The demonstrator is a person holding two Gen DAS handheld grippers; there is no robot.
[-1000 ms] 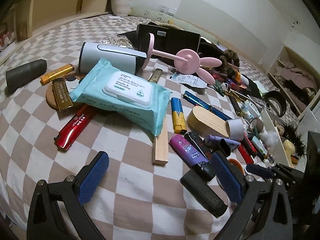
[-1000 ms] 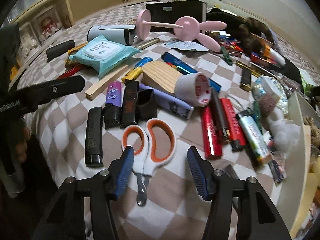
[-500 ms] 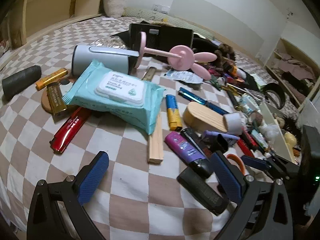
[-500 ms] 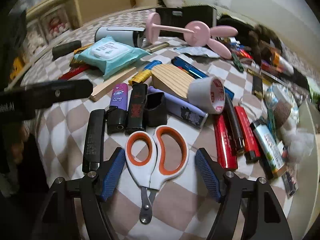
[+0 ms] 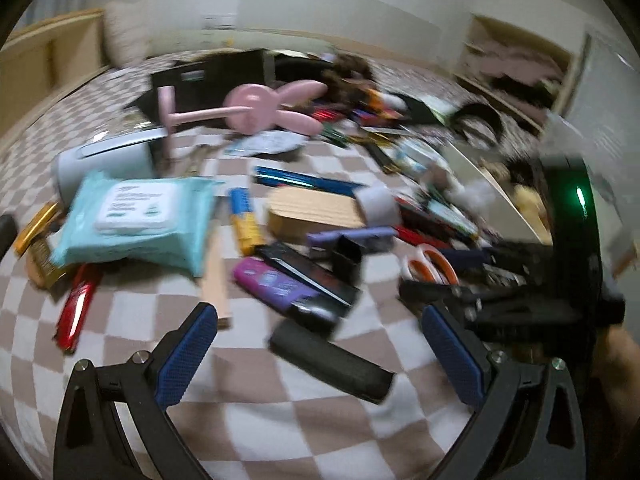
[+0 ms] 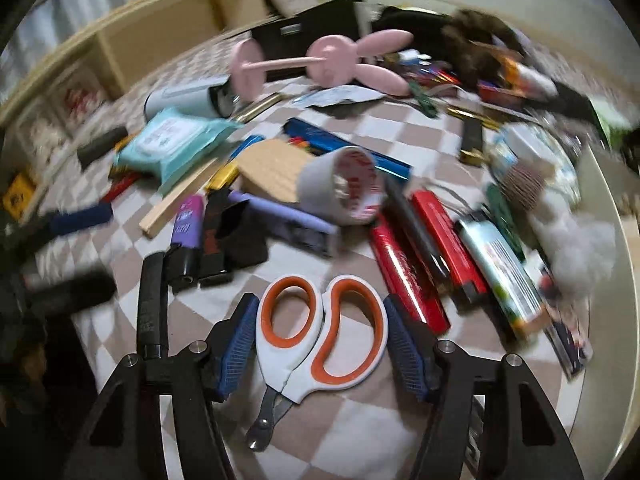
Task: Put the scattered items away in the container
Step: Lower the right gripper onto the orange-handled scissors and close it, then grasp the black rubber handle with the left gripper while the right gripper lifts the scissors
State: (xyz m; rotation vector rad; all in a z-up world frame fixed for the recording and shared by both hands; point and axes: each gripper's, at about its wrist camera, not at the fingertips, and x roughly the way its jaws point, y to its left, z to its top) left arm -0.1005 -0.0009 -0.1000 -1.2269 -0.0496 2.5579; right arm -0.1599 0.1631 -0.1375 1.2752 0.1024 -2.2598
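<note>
White scissors with orange-lined handles (image 6: pixel 292 372) lie on the checked bedspread (image 6: pixel 360 440), blades pointing toward the camera. My right gripper (image 6: pixel 320 308) straddles the handles, its jaws closing, and both blue pads sit against the handles' outer edges. In the left wrist view the same scissors (image 5: pixel 432 264) show at the right, with the right gripper's dark fingers around them. My left gripper (image 5: pixel 316 314) is open and empty, hovering over a flat black bar (image 5: pixel 332 360). The white container (image 6: pixel 600 240) stands at the right edge with fluffy items inside.
Clutter covers the bed: a teal wet-wipes pack (image 5: pixel 136 212), a pink rabbit fan (image 5: pixel 256 108), a wooden block (image 5: pixel 316 212), a tape roll (image 6: pixel 344 184), red lighters (image 6: pixel 408 264) and a purple lighter (image 5: pixel 276 280). Wooden shelves (image 6: pixel 160 28) line the far left.
My right gripper has moved forward over the scissors, so the handles now sit between its pads, and the jaws have narrowed. The left gripper has swung and rolled, blurring its view.
</note>
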